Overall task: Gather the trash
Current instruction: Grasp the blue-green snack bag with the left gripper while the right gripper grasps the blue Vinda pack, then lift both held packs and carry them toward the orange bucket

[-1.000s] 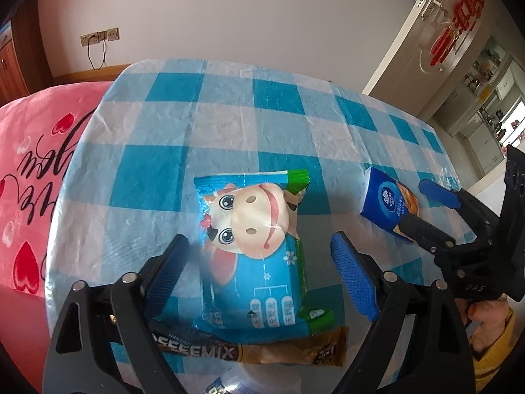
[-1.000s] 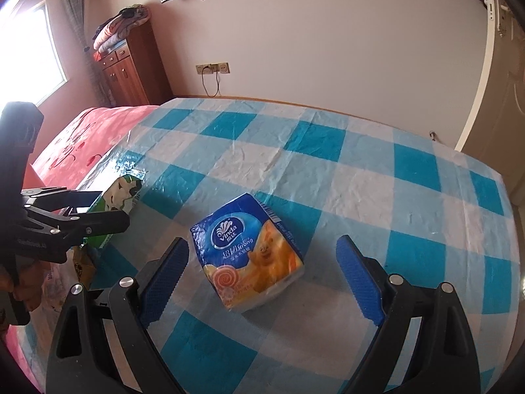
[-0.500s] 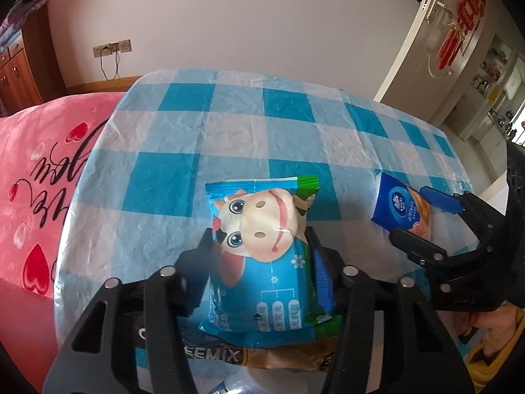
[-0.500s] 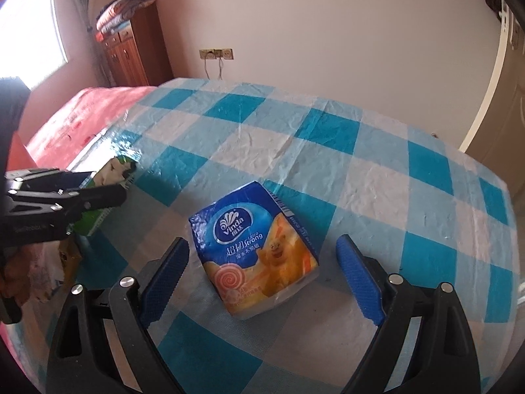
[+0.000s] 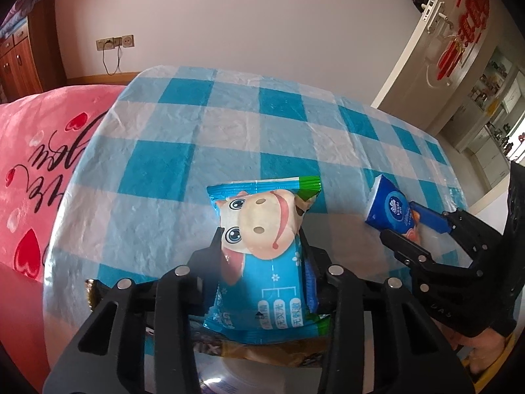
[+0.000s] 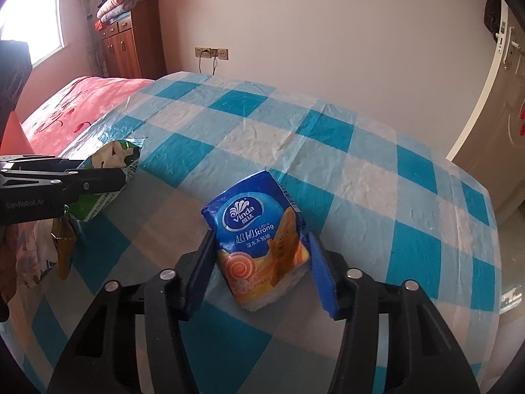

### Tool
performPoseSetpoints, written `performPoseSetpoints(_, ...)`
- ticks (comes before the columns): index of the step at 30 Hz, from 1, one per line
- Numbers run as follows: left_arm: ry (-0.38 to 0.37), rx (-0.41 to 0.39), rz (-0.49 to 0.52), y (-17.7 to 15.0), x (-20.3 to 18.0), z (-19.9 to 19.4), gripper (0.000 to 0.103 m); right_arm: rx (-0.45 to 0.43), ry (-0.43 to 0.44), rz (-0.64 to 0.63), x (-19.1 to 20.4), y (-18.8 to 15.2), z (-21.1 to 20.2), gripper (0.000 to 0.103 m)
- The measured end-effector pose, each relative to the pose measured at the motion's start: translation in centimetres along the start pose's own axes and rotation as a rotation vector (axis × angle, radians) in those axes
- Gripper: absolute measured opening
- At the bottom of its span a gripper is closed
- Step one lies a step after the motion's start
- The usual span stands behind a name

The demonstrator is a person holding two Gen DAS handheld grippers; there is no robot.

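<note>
Bed (image 5: 36, 151): on your far left, a pink cover with red hearts and dark script, running beside the desk's left edge.
Desk (image 5: 203, 138): under a blue-and-white checked plastic cloth, wrinkled, filling the middle of both views.
Left gripper (image 5: 261, 246): its fingers (image 5: 215, 249) are closing from either side on the cow-face wet wipes pack (image 5: 262, 256), and both already lie against the pack's sides, narrow.
Cow-face wet wipes pack: blue with a green end seam, on the desk's near left part, lying over a brown coffee-mix sachet (image 5: 262, 351) at the near edge.
Tissue pack (image 6: 259, 239): blue and orange, "Vinda" printed on it, on the desk to the right of the wipes and well apart from them.
Right gripper (image 6: 259, 249): your fingers are closing around the tissue pack; the left finger touches its side, while the right blue pad (image 6: 323, 279) looks just beside it, contact unclear.
</note>
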State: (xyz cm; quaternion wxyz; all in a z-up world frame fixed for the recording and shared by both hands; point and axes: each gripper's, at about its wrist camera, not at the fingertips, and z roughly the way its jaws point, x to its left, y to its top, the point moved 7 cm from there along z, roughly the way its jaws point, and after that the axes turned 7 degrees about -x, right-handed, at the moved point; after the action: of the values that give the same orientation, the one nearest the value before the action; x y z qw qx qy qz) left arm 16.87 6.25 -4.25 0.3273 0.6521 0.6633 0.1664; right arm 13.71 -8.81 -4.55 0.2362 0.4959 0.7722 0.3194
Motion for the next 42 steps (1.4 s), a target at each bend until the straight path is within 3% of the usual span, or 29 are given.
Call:
performPoseSetpoints(24,-0.142,-0.065,0.005,-3.8,-3.9,-6.3,0.041,-0.075,0.000,0.239,-0.2,-4.2,-7.9,0.048)
performPoseSetpoints(42,-0.226,-0.108,-0.017,-8.5,-3.3,-13.8,0.042,-0.097,0.044,0.331,3.0,-7.2,-13.5,0.048)
